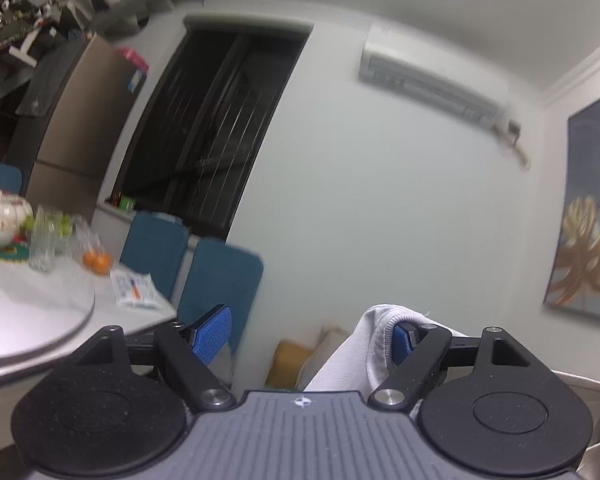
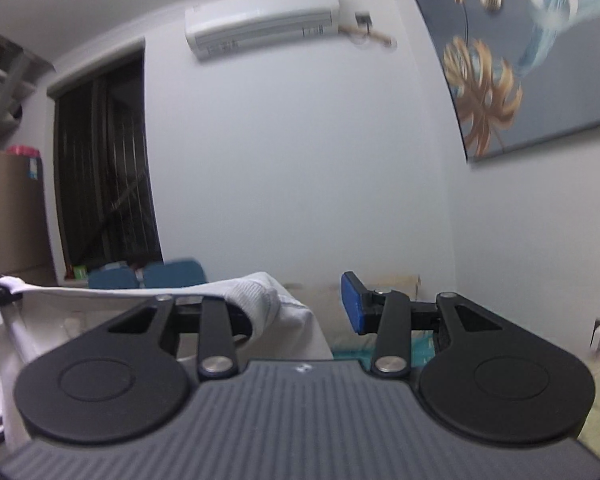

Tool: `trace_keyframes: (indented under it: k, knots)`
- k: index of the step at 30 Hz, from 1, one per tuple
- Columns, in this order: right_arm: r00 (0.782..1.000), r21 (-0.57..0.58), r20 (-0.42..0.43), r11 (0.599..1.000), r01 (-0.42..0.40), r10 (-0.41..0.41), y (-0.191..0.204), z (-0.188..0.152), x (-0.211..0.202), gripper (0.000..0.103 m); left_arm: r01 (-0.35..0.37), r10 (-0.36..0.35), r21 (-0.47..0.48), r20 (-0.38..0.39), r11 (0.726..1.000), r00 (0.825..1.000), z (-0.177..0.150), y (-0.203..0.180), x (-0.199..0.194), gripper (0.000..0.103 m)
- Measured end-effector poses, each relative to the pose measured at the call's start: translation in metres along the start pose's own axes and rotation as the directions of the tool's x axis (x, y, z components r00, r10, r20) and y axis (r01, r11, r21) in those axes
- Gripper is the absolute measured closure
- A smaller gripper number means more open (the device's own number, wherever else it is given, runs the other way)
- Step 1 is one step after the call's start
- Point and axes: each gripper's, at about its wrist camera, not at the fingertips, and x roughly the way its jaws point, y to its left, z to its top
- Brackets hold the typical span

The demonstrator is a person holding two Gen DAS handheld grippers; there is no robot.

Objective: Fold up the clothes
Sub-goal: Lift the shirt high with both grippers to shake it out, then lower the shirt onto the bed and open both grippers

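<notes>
A white garment with a ribbed hem hangs between my two grippers, held up in the air. In the left wrist view my left gripper (image 1: 312,336) has its jaws wide apart, and the garment (image 1: 364,344) is draped over the right finger. In the right wrist view my right gripper (image 2: 300,300) also has its jaws wide apart, and the garment (image 2: 260,300) is hooked over the left finger, covering it. Its top edge stretches left to the other gripper at the frame's left edge. Both cameras point up at the wall.
A round white table (image 1: 40,312) with glasses, oranges and a booklet stands at the left. Blue chairs (image 1: 216,276) stand beside it. A dark doorway (image 1: 212,128), an air conditioner (image 2: 260,20) and a wall painting (image 2: 532,52) are ahead. Cushions (image 1: 300,360) lie low behind the gripper.
</notes>
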Motion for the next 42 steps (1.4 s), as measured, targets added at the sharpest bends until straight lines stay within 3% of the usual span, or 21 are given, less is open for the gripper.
trace_keyframes:
  k: [3,10,15,18,22,24,26,27,29,31,32,36,39,42]
  knots:
    - [0.998,0.033,-0.058,0.999,0.018,-0.016,-0.013,-0.034,0.067,0.061,-0.023,0.024,0.017,-0.053,1.000,0.998,-0.040,0.004,0.066,0.022]
    - [0.984,-0.007,-0.149,0.995,0.097,-0.097,-0.032,-0.121,0.234,0.061,-0.058,0.065,0.046,-0.169,0.997,0.984,-0.146,0.011,0.236,0.020]
    - [0.954,0.004,-0.268,0.990,0.138,-0.132,-0.066,-0.231,0.357,0.061,-0.054,0.089,0.131,-0.273,0.990,0.958,-0.260,0.016,0.356,0.020]
    - [0.927,0.009,-0.348,0.989,0.150,-0.137,-0.088,-0.302,0.417,0.061,-0.048,0.107,0.174,-0.349,0.984,0.931,-0.338,0.024,0.415,0.020]
    - [0.887,-0.031,-0.437,0.988,0.153,-0.151,-0.110,-0.382,0.477,0.061,-0.024,0.125,0.221,-0.458,0.975,0.880,-0.420,0.036,0.466,0.020]
    - [0.848,-0.053,-0.514,0.991,0.120,-0.130,-0.116,-0.411,0.498,0.060,0.015,0.117,0.242,-0.519,0.970,0.847,-0.442,0.037,0.478,0.022]
    - [0.795,-0.071,-0.600,0.996,0.054,-0.086,-0.114,-0.436,0.517,0.060,0.055,0.110,0.261,-0.577,0.964,0.809,-0.465,0.038,0.490,0.021]
    - [0.774,-0.071,-0.631,0.997,0.017,-0.058,-0.112,-0.444,0.523,0.054,0.076,0.107,0.269,-0.605,0.960,0.789,-0.476,0.038,0.496,0.020]
    - [0.742,-0.054,-0.671,0.996,-0.065,0.012,-0.106,-0.453,0.529,0.031,0.118,0.103,0.283,-0.659,0.952,0.745,-0.498,0.039,0.508,0.019]
    - [0.740,0.004,-0.667,0.993,-0.118,0.091,-0.099,-0.454,0.528,0.017,0.162,0.099,0.291,-0.710,0.943,0.698,-0.520,0.040,0.519,0.009]
    - [0.744,0.053,-0.656,0.991,-0.126,0.129,-0.098,-0.450,0.527,0.017,0.199,0.058,0.258,-0.735,0.946,0.676,-0.516,0.039,0.515,0.009]
    - [0.793,0.159,-0.583,0.982,-0.101,0.176,-0.086,-0.421,0.500,0.017,0.213,0.016,0.264,-0.663,0.941,0.748,-0.482,0.041,0.452,0.007]
    - [0.841,0.146,-0.516,0.984,-0.103,0.164,-0.068,-0.395,0.463,0.017,0.224,-0.016,0.269,-0.605,0.937,0.796,-0.456,0.043,0.404,0.007]
    - [0.872,0.090,-0.471,0.991,-0.099,0.130,-0.051,-0.369,0.414,0.017,0.234,-0.050,0.276,-0.542,0.932,0.839,-0.430,0.046,0.356,0.006]
